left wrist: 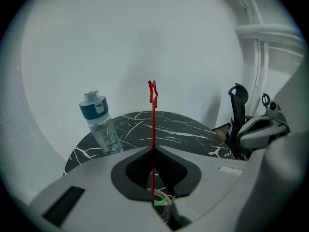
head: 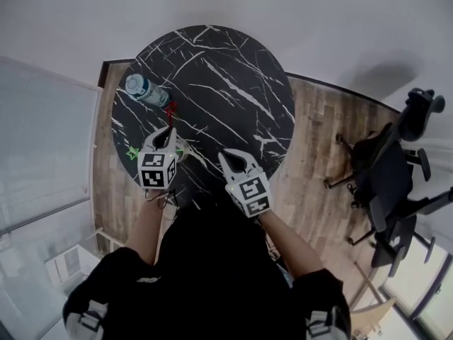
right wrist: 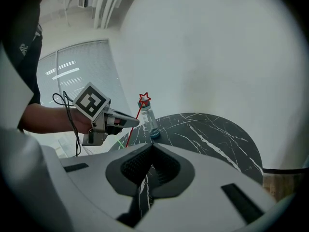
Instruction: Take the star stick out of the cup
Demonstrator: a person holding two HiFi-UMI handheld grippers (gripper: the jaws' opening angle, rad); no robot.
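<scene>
Where the head view looks steeply down, one round black marble table [head: 226,83] stands on a wood-plank floor [head: 325,119] before a white wall [head: 318,20]. Black office chairs [head: 386,176] stand to the right, their number unclear. Two grippers hang over the table's near edge. One clear bottle [left wrist: 101,127] with a blue cap stands upright on the table.

The left gripper [head: 170,129] has its jaws closed on the shaft of the one red star stick [left wrist: 153,124]. The stick stands upright, with its star above the jaws. Its lower end passes below them toward a clear object [left wrist: 163,208], too hidden to identify.

The right gripper [head: 225,154], apart from the stick, has its jaws pressed together on nothing. One small green star [head: 132,152] lies beside the left gripper.
</scene>
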